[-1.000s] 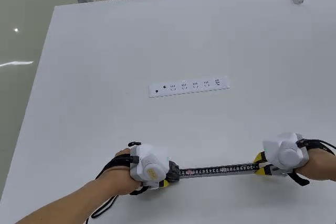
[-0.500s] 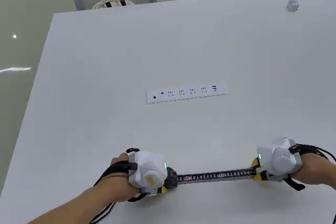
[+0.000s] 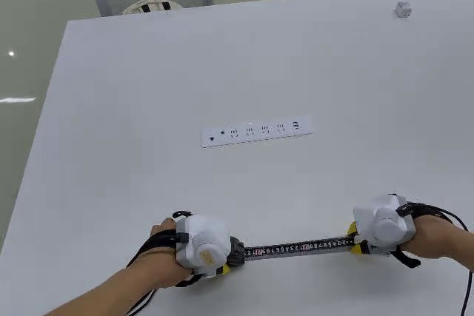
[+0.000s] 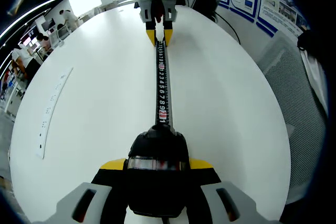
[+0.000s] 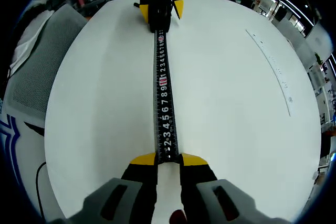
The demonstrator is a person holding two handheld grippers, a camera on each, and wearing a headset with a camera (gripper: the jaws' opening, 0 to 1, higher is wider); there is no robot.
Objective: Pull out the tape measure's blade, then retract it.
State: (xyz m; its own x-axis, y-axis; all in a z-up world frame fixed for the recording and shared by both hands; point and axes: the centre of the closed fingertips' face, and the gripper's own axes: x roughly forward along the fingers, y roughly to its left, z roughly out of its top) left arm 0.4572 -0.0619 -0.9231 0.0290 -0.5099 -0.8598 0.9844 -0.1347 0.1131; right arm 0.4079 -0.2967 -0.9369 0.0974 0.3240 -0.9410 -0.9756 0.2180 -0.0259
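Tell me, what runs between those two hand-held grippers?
The tape blade, pulled from the case in the left hand-held gripper to the right hand-held gripper pinching its tip, clear in the head view.

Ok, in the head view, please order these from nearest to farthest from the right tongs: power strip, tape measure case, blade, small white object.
1. Blade: held in the right tongs.
2. Tape measure case: at the blade's other end, in the left tongs.
3. Power strip: middle of the table, further back.
4. Small white object: far back, on the right.
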